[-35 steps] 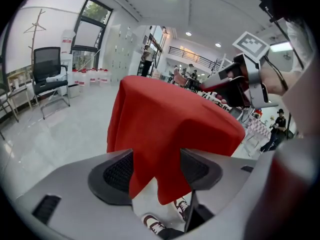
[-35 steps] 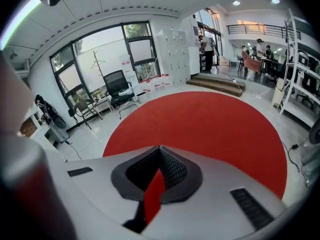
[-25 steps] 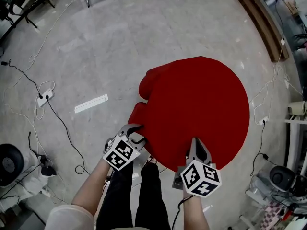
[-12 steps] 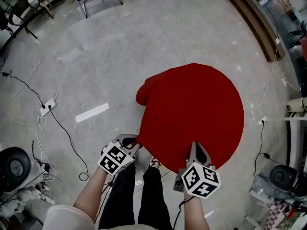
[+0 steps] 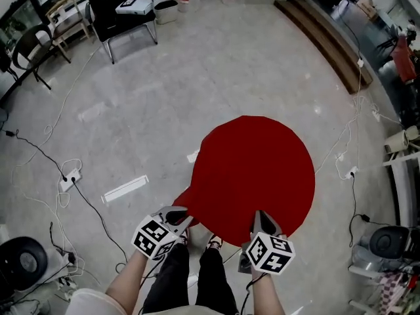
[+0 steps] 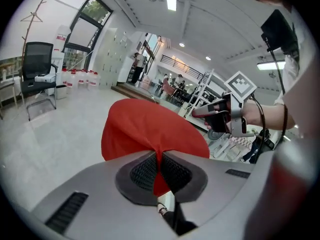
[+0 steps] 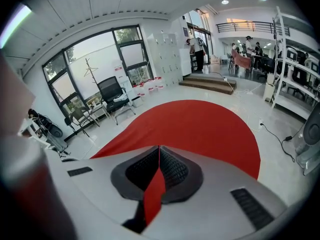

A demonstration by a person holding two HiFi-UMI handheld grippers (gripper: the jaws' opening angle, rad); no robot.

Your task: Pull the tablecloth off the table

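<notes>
The red tablecloth (image 5: 252, 172) lies spread as a round disc just right of the middle of the head view, above the pale grey floor (image 5: 151, 97); what carries it is hidden beneath it. At the cloth's 8 o'clock edge a fold is drawn out toward the person.

The left gripper (image 5: 182, 216) sits at that fold. In the left gripper view its 2 jaws are closed (image 6: 159, 160) with a pinch of red cloth (image 6: 150, 129) between the pads. The right gripper (image 5: 262, 216) meets the cloth's rim at 6 o'clock. In the right gripper view its jaws are also clamped together (image 7: 159, 158), and a strip of the cloth (image 7: 200, 124) hangs down between them. Both arms reach in from the bottom edge of the head view, with the person's black trousers (image 5: 187, 277) between them.

Farther out, a white power strip (image 5: 69, 179) and thin cables lie at 9 o'clock from the cloth, a black office chair (image 5: 121, 8) stands at 11 o'clock, and a long brown step (image 5: 328, 35) runs at 1 o'clock.
</notes>
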